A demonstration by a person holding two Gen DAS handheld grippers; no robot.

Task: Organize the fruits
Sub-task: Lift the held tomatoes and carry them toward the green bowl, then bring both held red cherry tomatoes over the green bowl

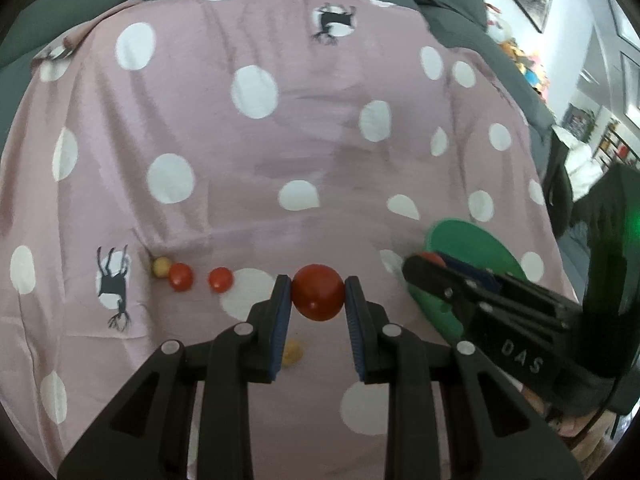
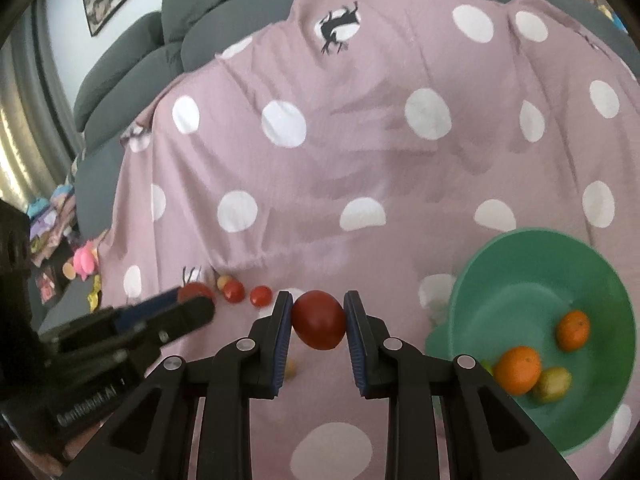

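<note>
My left gripper (image 1: 318, 294) is shut on a red tomato (image 1: 318, 300), held above the pink dotted cloth (image 1: 280, 140). My right gripper (image 2: 319, 314) is shut on a second red tomato (image 2: 319, 322). In the left wrist view the right gripper (image 1: 430, 262) hangs over the edge of the green bowl (image 1: 472, 240). Inside the green bowl (image 2: 500, 280) lie two oranges (image 2: 517, 369) and a yellow-green fruit (image 2: 554, 384). Two small red tomatoes (image 1: 181, 277) and a small yellow fruit (image 1: 161, 267) rest on the cloth at the left. Another yellow fruit (image 1: 293, 353) lies under the left gripper's fingers.
The cloth covers a grey sofa (image 2: 132, 64) whose cushions rise behind it. Toys and colourful clutter (image 2: 84, 260) sit beyond the cloth's left edge. The left gripper (image 2: 196, 298) reaches in from the left in the right wrist view, close beside the small tomatoes (image 2: 233, 291).
</note>
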